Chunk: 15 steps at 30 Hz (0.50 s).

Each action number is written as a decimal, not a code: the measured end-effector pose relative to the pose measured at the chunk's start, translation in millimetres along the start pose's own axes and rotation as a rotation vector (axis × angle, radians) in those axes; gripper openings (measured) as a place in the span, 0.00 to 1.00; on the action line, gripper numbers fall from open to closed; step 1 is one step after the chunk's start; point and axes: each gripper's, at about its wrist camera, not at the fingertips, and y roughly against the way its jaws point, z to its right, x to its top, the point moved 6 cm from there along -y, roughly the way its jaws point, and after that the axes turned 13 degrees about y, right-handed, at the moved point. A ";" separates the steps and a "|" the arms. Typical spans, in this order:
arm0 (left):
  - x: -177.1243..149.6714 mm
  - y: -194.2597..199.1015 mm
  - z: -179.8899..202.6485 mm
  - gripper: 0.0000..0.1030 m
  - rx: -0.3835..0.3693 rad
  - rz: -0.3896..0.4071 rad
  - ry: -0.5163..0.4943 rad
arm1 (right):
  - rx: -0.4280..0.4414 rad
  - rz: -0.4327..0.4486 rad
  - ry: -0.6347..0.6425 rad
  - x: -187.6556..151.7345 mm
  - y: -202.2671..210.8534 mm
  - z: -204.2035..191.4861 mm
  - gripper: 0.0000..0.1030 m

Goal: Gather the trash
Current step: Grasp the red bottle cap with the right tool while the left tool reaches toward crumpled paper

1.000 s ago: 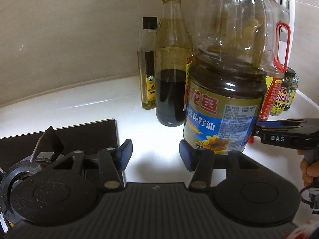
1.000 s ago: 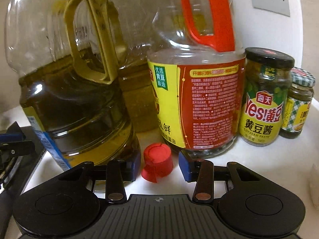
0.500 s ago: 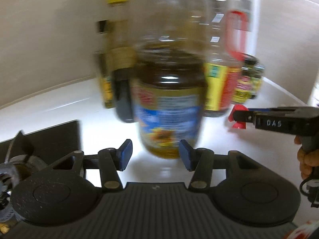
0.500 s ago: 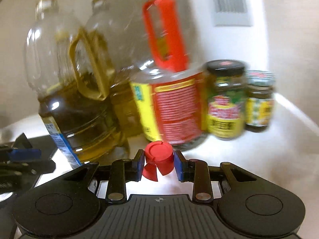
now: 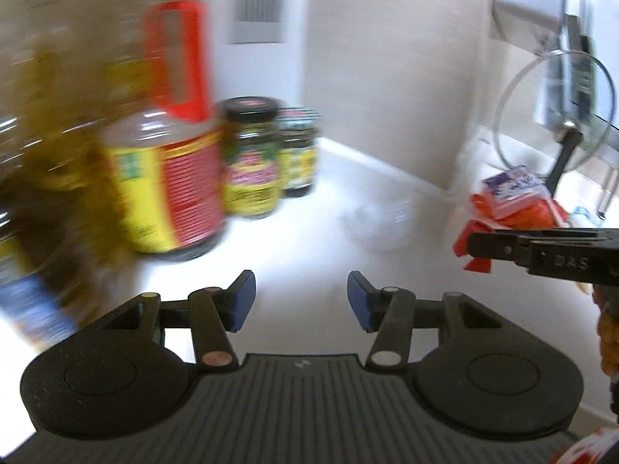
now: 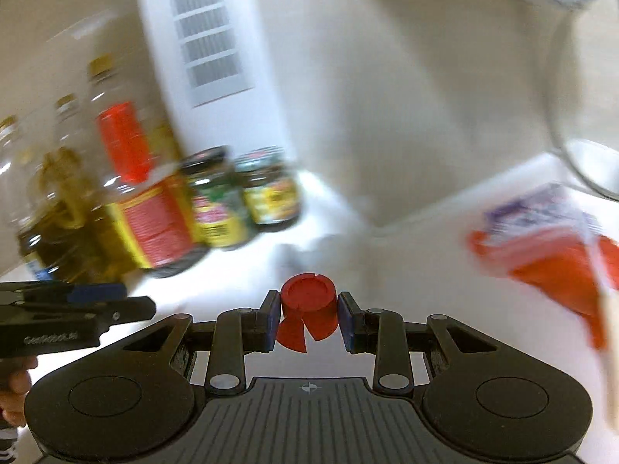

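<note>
Pads of the right tool (image 6: 308,319) pinch a red bottle cap (image 6: 308,301) above the white table (image 6: 406,270); the left tool (image 5: 301,299) stands spread and empty. Beyond, motion blur smears the oil bottles (image 6: 147,208) and sauce jars (image 6: 240,201), and a red-and-purple wrapper (image 6: 549,243) lies cut off at the right edge.

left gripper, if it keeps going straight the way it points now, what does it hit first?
Probably bare white countertop: the left gripper is open and empty, pointing down at a clear patch. A faint clear object lies just right of that line; blur hides what it is and how far.
</note>
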 end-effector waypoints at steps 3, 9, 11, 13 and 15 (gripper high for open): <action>2.7 -23.0 25.6 0.57 -0.049 -0.014 -0.020 | -0.053 0.003 -0.030 -6.6 17.6 26.6 0.31; 10.6 -60.1 54.4 0.61 -0.044 -0.014 -0.033 | -0.125 0.008 -0.075 -15.9 41.7 60.1 0.31; 14.7 -72.0 57.7 0.60 -0.031 -0.011 -0.033 | -0.142 0.012 -0.085 -18.2 48.1 67.9 0.31; 17.3 -80.1 60.1 0.59 -0.017 -0.016 -0.034 | -0.153 0.013 -0.094 -20.3 51.9 73.8 0.31; 19.3 -87.8 60.9 0.59 -0.009 -0.020 -0.034 | -0.163 0.016 -0.106 -23.0 55.7 79.2 0.31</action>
